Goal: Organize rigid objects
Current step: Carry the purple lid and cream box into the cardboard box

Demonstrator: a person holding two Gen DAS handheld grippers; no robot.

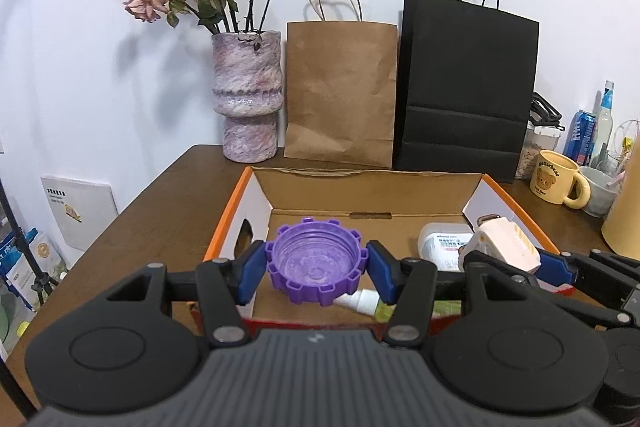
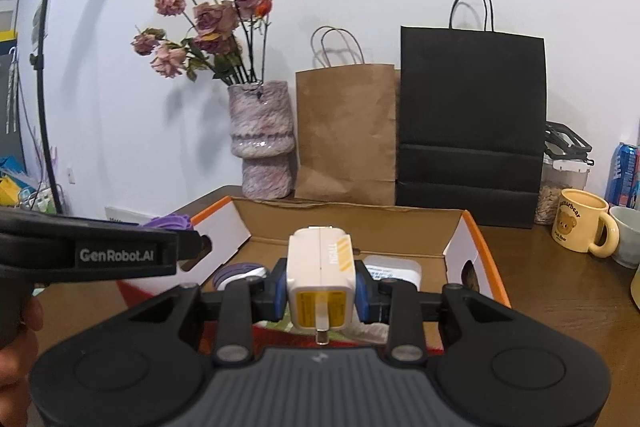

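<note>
My left gripper (image 1: 316, 269) is shut on a purple notched lid (image 1: 316, 263) and holds it over the near left part of an open cardboard box (image 1: 360, 187) with orange edges. My right gripper (image 2: 321, 291) is shut on a white power adapter (image 2: 320, 275) with yellow stripes, above the box's near edge; the adapter also shows in the left wrist view (image 1: 504, 241). Inside the box lie a white rectangular case (image 1: 442, 243), a small white dropper bottle (image 1: 362, 301) and a purple-and-white item (image 2: 240, 273).
Behind the box (image 2: 352, 215) stand a vase of dried roses (image 1: 248, 99), a brown paper bag (image 1: 340, 95) and a black paper bag (image 1: 464, 83). At the right are a yellow bear mug (image 1: 556, 177), a white cup, a can and a jar. The table edge falls off at the left.
</note>
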